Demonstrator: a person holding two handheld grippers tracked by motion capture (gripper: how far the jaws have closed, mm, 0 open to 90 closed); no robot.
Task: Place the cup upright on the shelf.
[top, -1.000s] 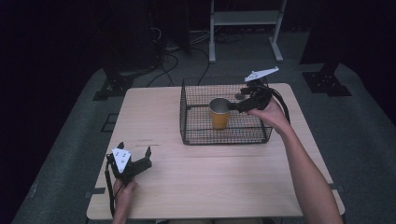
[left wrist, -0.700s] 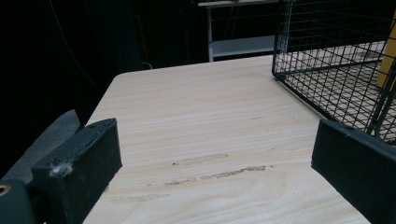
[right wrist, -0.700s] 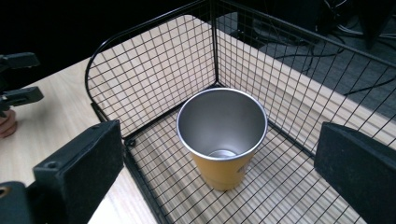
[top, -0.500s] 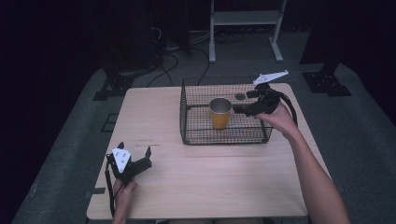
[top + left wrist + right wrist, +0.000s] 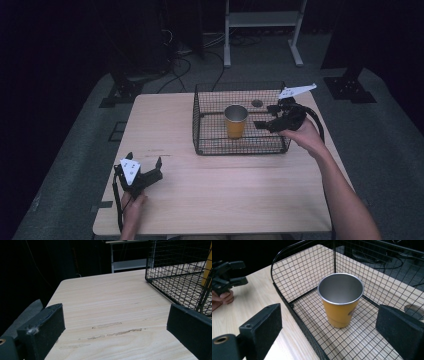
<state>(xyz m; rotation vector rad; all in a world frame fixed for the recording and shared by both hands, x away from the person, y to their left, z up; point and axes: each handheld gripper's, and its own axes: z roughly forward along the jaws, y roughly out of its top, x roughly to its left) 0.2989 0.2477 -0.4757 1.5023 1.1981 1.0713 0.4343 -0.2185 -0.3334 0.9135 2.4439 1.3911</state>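
Wire mesh forms the black rectangular basket (image 5: 240, 145) standing on the far right part of the pale wooden table (image 5: 220, 195), and inside it an orange cup with a bare steel interior (image 5: 235, 121) stands upright, mouth up, on the basket floor. In the right gripper view the cup (image 5: 340, 300) looks empty, and it stands free of the basket walls, roughly midway across the floor; nothing else can be made out in the basket. The right gripper (image 5: 267, 116) hangs over the basket's right end, pointing in toward the cup, with its two black jaws spread wide and nothing between them; seen along those jaws, the cup sits in the gap but apart from both pads. That stance reads either as a reach lined up on the cup or as a hand that has let it go, and these views alone cannot settle which. The left gripper (image 5: 144, 167) sits low near the table's front left corner, well apart from the basket, its jaws likewise apart and empty over bare wood; it seems parked out of the way while the other hand works. A small round mark or hole (image 5: 257, 103) shows on the tabletop just behind the basket.
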